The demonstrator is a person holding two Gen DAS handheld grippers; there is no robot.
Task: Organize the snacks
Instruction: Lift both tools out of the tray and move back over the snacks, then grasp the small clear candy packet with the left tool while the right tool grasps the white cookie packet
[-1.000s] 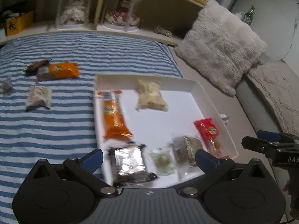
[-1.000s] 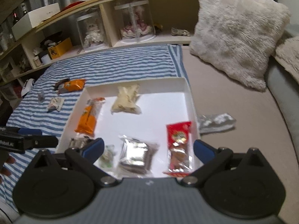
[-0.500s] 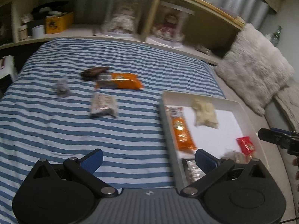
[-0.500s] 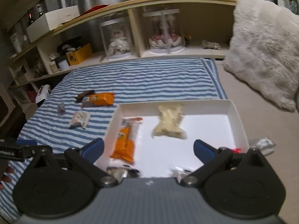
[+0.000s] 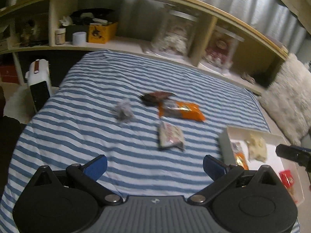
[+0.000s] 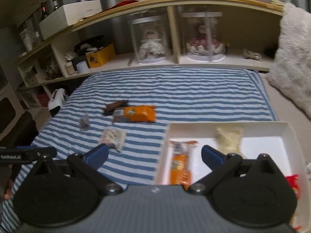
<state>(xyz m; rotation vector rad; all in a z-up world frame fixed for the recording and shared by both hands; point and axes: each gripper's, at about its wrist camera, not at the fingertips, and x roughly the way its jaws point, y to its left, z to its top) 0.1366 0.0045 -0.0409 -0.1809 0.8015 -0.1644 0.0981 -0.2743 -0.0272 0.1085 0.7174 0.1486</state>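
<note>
Tray (image 6: 227,125) lay on bed; four snack packets (image 6: 140,113) lay left of tray; shelf (image 6: 194,62) stood behind it.

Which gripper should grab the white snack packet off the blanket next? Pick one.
Left. The left gripper is open, empty, with the white snack packet straight ahead. The right gripper, also open, straddles the white tray edge, packet off to its left.

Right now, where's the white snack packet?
On the striped blanket, the white snack packet lies left of the white tray, just below the orange packet.
</note>
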